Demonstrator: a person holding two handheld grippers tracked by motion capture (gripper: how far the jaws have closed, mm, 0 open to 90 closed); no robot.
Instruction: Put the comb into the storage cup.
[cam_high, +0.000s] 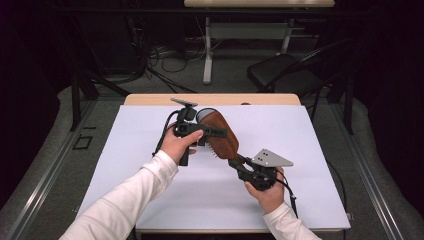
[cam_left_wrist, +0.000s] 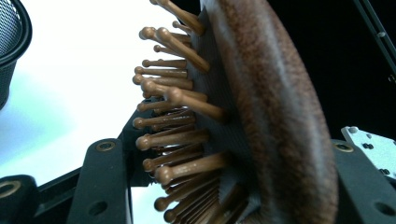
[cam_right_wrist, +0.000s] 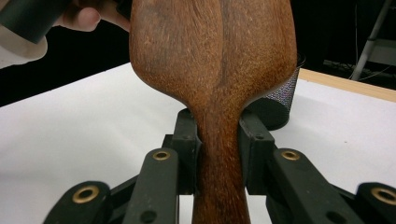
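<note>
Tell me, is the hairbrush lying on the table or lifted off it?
Lifted: the right gripper clamps the hairbrush handle, holding it above the table.

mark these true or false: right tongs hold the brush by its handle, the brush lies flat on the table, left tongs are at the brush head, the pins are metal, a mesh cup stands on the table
1. The right tongs clamp the handle of the brown wooden paddle hairbrush. True.
2. The hairbrush lies flat on the white table cover. False: it is held up in the air between both tongs.
3. The left tongs are at the brush head. True: one jaw is on the pin side, one on the wooden back.
4. The pins are metal. False: they look like brown wood with rounded tips.
5. A black mesh cup stands on the table. True.
</note>
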